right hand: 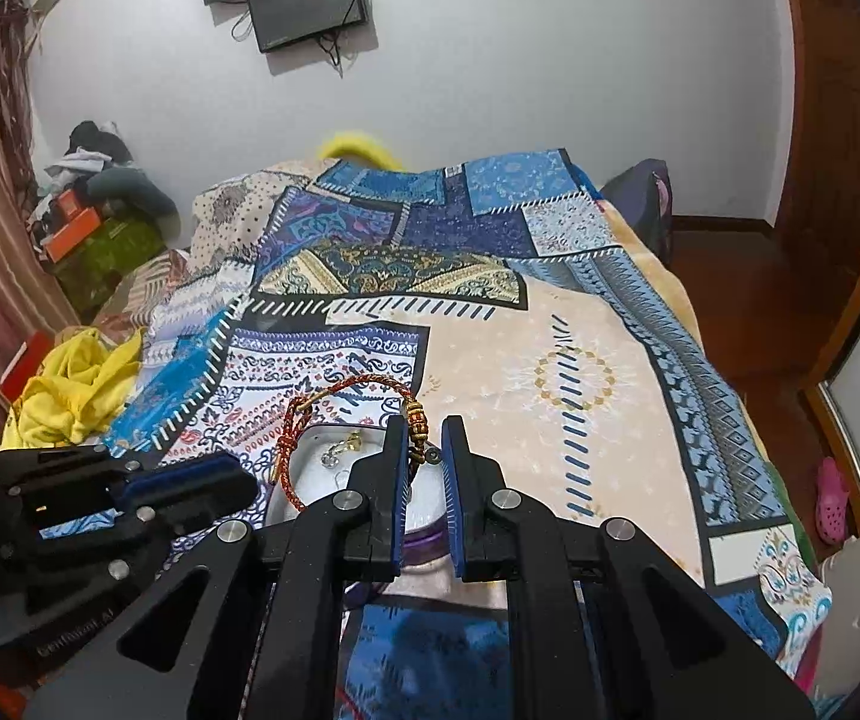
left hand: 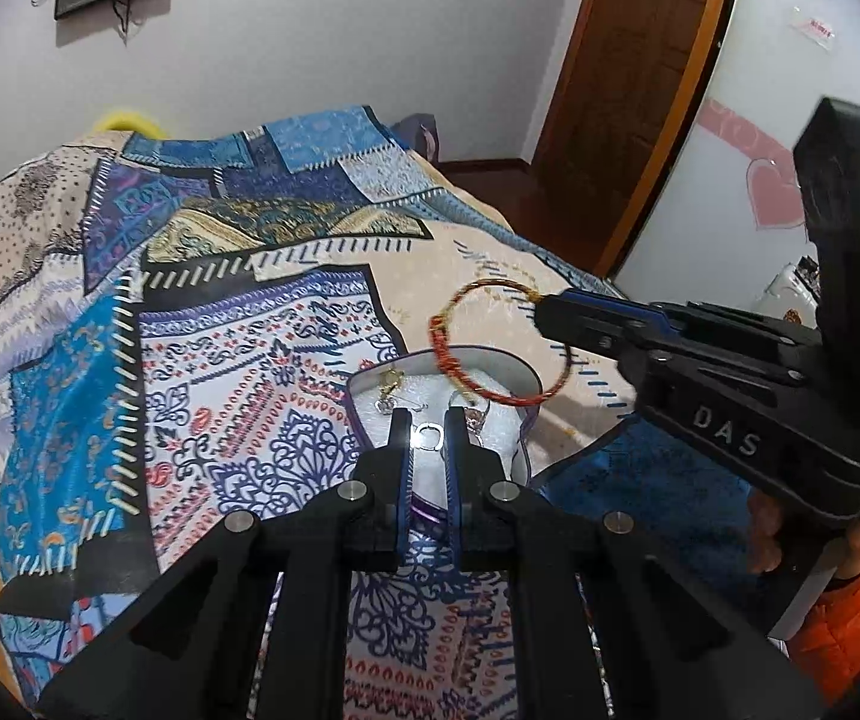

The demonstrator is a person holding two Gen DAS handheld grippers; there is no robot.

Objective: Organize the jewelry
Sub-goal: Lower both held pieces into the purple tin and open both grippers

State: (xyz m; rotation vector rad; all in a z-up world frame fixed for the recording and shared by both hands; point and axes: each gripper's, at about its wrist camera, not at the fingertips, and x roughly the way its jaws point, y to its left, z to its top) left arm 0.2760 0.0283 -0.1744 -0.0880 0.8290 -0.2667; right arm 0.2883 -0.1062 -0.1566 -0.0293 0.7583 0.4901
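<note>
While the patchwork bedspread [left hand: 219, 360] fills the left, the left gripper [left hand: 428, 420] stands centre, fingers parted narrowly around a silver ring [left hand: 428, 435] above the heart-shaped jewelry box [left hand: 363, 384]; contact unclear. Right of it, the right gripper [right hand: 426, 429] pinches a red-and-gold braided bracelet [left hand: 493, 341], hanging over the box's far rim.

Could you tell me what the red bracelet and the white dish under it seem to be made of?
Bracelet: apparently braided red and gold cord, judging by its twisted weave and knots, with shiny gold-coloured, metal-looking beads by the right gripper. Dish: smooth, glossy white, probably glazed ceramic or enamel; I cannot tell which.
</note>
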